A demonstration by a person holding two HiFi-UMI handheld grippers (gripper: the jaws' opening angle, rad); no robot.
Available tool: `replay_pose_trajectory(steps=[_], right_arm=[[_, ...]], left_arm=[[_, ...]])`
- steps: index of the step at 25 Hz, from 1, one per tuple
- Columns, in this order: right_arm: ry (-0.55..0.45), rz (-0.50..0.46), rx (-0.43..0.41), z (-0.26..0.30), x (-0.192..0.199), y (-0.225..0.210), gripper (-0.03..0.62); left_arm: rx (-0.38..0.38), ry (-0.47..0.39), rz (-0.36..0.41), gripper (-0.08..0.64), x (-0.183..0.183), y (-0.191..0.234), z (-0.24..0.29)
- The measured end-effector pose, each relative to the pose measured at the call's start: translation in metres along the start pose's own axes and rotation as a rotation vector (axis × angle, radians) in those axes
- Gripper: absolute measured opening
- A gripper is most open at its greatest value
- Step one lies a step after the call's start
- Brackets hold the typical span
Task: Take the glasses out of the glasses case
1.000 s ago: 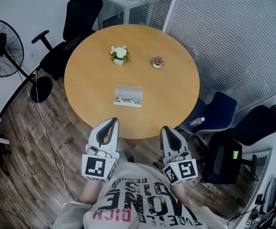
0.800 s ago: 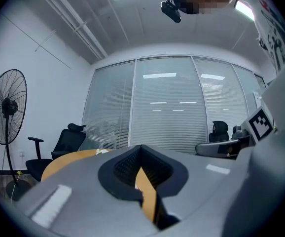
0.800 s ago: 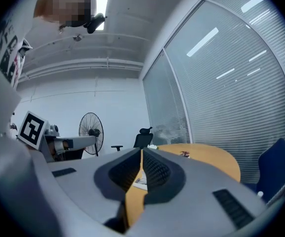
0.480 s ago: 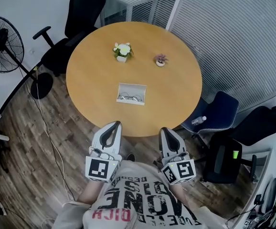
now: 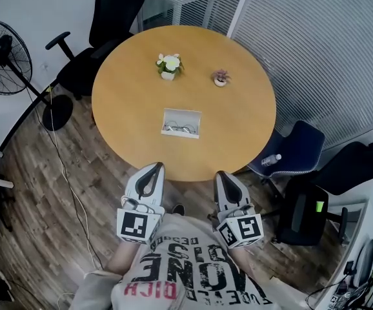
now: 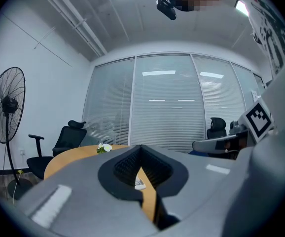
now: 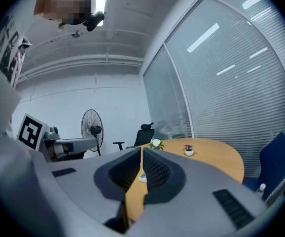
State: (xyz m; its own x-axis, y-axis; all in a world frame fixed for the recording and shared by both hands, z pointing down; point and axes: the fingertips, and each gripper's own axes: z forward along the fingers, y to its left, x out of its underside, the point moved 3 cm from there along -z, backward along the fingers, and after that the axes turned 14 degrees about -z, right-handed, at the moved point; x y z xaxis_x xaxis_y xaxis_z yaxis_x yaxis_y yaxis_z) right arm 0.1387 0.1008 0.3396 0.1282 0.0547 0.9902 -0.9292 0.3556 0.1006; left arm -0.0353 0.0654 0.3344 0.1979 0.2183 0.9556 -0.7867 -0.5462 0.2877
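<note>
The open glasses case [image 5: 181, 123], with the glasses [image 5: 177, 127] inside, is seen between the tabletop's [image 5: 128, 95] centre and near edge. The left gripper [image 5: 153, 166] and right gripper [image 5: 221, 175] are closed, empty, just off that edge.

Round table [image 5: 238, 128], fan [image 5: 4, 55], seemingly potted flowers [image 5: 168, 65]

The person wears a light T-shirt [image 5: 186, 279] with black and red lettering, while the grey left tool [image 5: 155, 166] and right tool [image 5: 220, 174] bear black-and-white marker cubes [image 5: 138, 226]

You've got the glasses case [image 5: 181, 112] open, white, rect., flat on the table [image 5: 128, 102], just 6 o'clock of ctr. Glasses [image 5: 179, 128] lie inside, thin dark frame.
</note>
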Motion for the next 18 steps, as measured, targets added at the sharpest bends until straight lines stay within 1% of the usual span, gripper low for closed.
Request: replay_pose_trajectory(steps=[1,5,8,12,13,15,17,18], right_arm=[[0.0,0.0,-0.001,0.0,0.0,0.0,0.023],[-0.002,0.0,-0.01,0.0,0.0,0.002,0.023],[-0.004,-0.003,-0.015,0.001,-0.001,0.002,0.023],[-0.002,0.004,-0.021,0.001,-0.001,0.0,0.023],[-0.002,0.006,-0.021,0.001,-0.001,-0.001,0.025],[-0.001,0.008,-0.025,0.002,-0.001,-0.002,0.023],[0.002,0.013,-0.024,0.004,0.001,-0.001,0.024],[0.004,0.018,-0.022,0.005,0.003,0.0,0.025]], left_arm=[[-0.006,0.001,-0.005,0.011,0.0,0.001,0.0],[0.009,-0.019,0.031,0.011,0.001,0.001,-0.001],[-0.001,-0.011,0.014,0.011,0.0,0.001,-0.002],[0.0,0.0,0.024,0.011,0.0,-0.001,0.0],[0.005,0.005,0.04,0.011,0.001,0.0,0.001],[0.014,0.03,0.082,0.012,0.002,0.002,0.007],[0.017,0.084,0.098,0.014,0.005,0.006,0.015],[0.027,0.106,0.117,0.014,0.005,0.009,0.02]])
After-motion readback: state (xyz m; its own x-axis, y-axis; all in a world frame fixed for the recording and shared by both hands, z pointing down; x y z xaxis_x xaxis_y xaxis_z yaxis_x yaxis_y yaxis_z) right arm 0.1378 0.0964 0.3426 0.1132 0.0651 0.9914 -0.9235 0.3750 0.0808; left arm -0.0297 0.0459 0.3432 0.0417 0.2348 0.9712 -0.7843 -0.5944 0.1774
